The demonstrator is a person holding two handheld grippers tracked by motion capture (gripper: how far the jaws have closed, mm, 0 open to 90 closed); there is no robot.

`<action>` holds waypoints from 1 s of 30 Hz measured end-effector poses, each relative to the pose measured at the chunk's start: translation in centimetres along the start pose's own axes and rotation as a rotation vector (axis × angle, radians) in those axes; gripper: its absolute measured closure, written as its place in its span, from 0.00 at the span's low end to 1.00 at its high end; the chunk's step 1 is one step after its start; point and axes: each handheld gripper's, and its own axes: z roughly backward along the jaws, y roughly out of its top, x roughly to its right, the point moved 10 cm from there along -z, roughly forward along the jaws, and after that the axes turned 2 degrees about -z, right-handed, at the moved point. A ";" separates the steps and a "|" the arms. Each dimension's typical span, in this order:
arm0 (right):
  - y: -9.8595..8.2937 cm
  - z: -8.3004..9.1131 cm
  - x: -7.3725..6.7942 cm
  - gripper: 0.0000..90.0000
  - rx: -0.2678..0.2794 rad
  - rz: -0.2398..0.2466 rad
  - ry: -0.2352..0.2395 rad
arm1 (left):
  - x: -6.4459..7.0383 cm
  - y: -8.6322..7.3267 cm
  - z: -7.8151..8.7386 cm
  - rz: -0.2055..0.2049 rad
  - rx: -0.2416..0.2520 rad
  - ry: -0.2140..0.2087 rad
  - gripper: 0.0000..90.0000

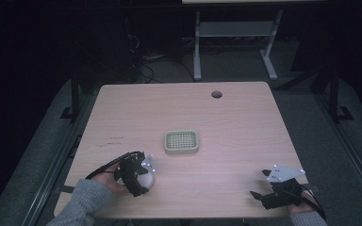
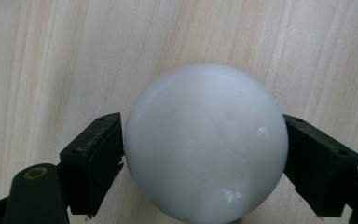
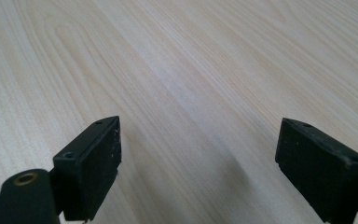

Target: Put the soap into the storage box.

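White ball (image 2: 206, 142) at the near left of the desk (image 1: 245, 122), clamped between the 2 jaws of the left hand-held gripper (image 1: 139, 178). Right hand-held gripper (image 1: 265, 187), jaws apart, near right corner. Square grid tray (image 1: 181, 141), desk centre.

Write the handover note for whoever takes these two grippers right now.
Left gripper: jaws closed against both sides of the white ball, near the table's front left edge.
Right gripper: open, holding nothing, low over bare wood at the front right.
The pale green grid-bottomed tray sits mid-table, nothing in it, apart from both grippers.
Done: ball gripped. Whether it is off the wood yet cannot be told.
Left, probably: carry the ball forward to the tray and release it there.
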 end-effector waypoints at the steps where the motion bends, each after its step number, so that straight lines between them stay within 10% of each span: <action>1: 0.0 0.0 0.0 0.15 0.001 0.000 0.000 | 0.0 0.0 0.0 -0.001 0.001 -0.002 0.19; 30: 0.1 0.0 0.0 0.15 0.006 0.007 0.002 | 0.6 -0.1 -0.2 0.002 -0.001 -0.050 0.26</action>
